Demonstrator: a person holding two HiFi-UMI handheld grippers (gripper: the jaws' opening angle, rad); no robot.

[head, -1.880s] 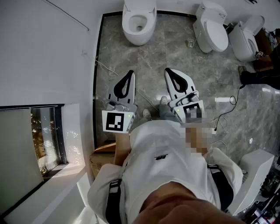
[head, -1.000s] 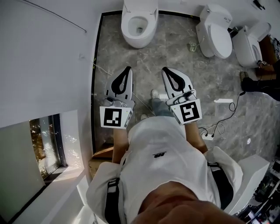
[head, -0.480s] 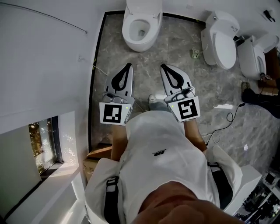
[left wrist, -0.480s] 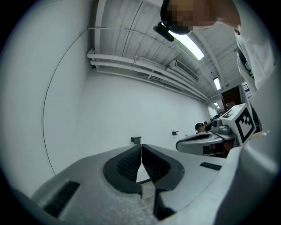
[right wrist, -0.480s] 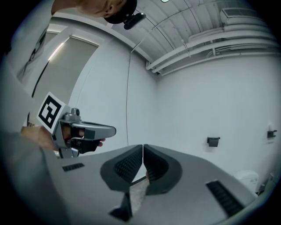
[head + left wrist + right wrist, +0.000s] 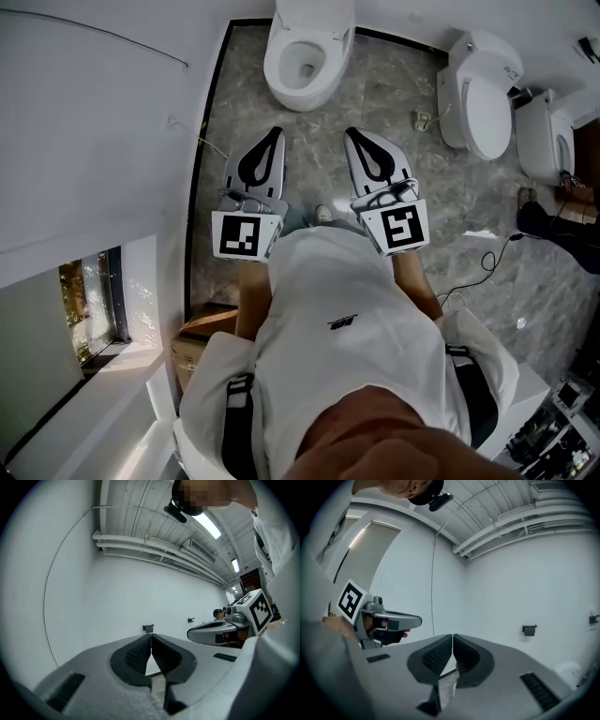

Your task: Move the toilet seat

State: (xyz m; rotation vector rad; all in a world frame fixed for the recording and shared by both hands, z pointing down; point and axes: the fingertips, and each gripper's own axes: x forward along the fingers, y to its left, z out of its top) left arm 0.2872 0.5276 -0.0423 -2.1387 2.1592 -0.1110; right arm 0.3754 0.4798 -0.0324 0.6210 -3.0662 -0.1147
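Head view: both grippers are held out level over the grey marble floor (image 6: 309, 150), side by side. The left gripper (image 6: 274, 133) and right gripper (image 6: 351, 133) both have their fingers pressed together with nothing in them. The toilet seat (image 6: 276, 64) is straight ahead at the top, on the open bowl against the wall, well clear of both tips. Two closed toilets (image 6: 476, 94) sit off to the right.

Left gripper view: jaws together and empty, white wall ahead, small black wall fitting (image 6: 148, 628) just above the tips.

Right gripper view: same deal, jaws together, nothing between them, with the white wall ahead.
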